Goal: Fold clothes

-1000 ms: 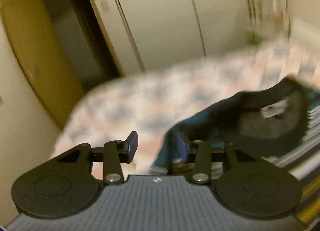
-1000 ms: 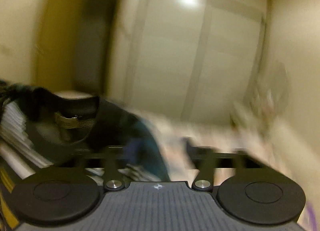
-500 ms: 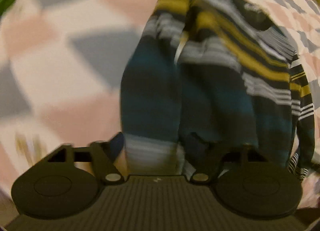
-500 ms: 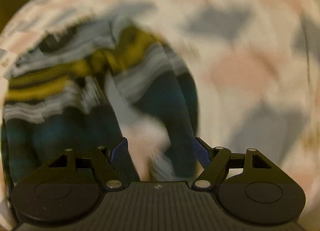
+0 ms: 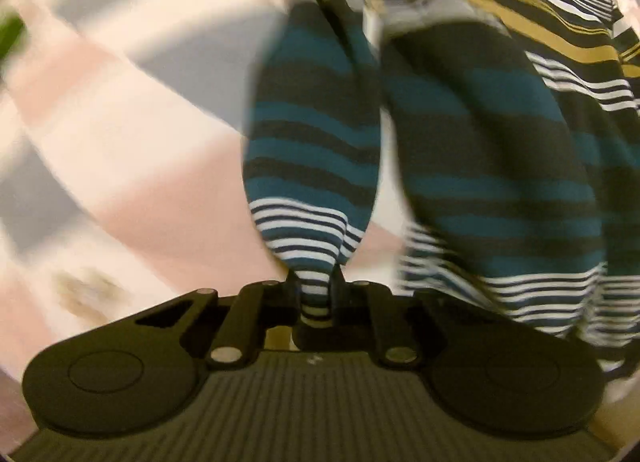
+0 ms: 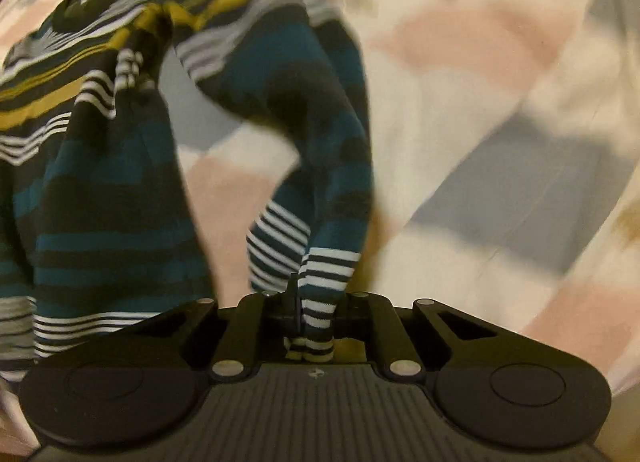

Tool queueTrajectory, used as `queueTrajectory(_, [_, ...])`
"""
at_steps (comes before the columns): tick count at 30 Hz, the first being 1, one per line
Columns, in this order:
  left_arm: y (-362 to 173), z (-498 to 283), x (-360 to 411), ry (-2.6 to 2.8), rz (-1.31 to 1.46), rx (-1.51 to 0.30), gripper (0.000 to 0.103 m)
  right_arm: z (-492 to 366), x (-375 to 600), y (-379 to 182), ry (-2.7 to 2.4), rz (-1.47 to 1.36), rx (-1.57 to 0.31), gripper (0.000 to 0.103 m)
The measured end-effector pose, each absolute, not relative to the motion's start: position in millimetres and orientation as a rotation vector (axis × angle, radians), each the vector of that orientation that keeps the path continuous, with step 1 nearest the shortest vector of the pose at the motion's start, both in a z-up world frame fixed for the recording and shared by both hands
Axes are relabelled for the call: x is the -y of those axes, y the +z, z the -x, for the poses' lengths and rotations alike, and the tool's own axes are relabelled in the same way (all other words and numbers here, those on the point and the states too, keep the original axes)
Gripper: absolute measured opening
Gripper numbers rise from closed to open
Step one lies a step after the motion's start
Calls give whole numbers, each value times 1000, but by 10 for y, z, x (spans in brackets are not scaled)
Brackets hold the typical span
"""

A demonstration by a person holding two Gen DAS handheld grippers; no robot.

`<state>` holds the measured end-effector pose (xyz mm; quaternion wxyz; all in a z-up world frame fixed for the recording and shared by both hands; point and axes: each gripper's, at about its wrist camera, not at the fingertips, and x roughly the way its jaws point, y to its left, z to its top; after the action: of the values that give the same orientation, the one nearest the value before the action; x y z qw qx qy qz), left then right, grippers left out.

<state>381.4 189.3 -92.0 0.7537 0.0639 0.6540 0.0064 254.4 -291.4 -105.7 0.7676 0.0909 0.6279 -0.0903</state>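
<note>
A striped shirt [image 5: 492, 149] in teal, black, white and mustard hangs over the checked bed cover. My left gripper [image 5: 316, 294] is shut on the white-striped end of one sleeve [image 5: 312, 165]. In the right wrist view my right gripper [image 6: 316, 310] is shut on the striped end of the other sleeve [image 6: 320, 133]. The shirt's body [image 6: 92, 189] hangs to the left there, with the mustard stripes further away. Both sleeve ends are pinched between the jaws, and the fingertips are hidden by the cloth.
The bed cover [image 5: 120, 149] has pink, grey and white checks and fills the background in both views [image 6: 500, 121]. A green object [image 5: 10, 35] shows at the far left edge of the left wrist view.
Both grippers were open and facing the wardrobe a second ago. They have turned down toward the bed and closed, each on a sleeve end.
</note>
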Motion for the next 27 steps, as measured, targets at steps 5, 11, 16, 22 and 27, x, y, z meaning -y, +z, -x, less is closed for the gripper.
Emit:
queueTrajectory(5, [-225, -4042, -2745, 239, -271, -1258, 13, -2480, 3335, -272, -374, 189, -1168, 10])
queueTrajectory(11, [-75, -4087, -3306, 449, -314, -1221, 45, -2580, 3980, -121, -530, 212, -1182, 84])
queueTrajectory(16, [-440, -3491, -2950, 359, -124, -1321, 62, -2011, 3849, -278, -444, -97, -1200, 82])
queueTrajectory(22, [-936, -2797, -2106, -17, 350, -1448, 59, -1217, 3146, -745, -138, -676, -1265, 78])
queueTrajectory(27, [-1232, -2714, -1926, -15, 470, -1434, 60, -1121, 2701, -947, -22, -710, -1289, 78])
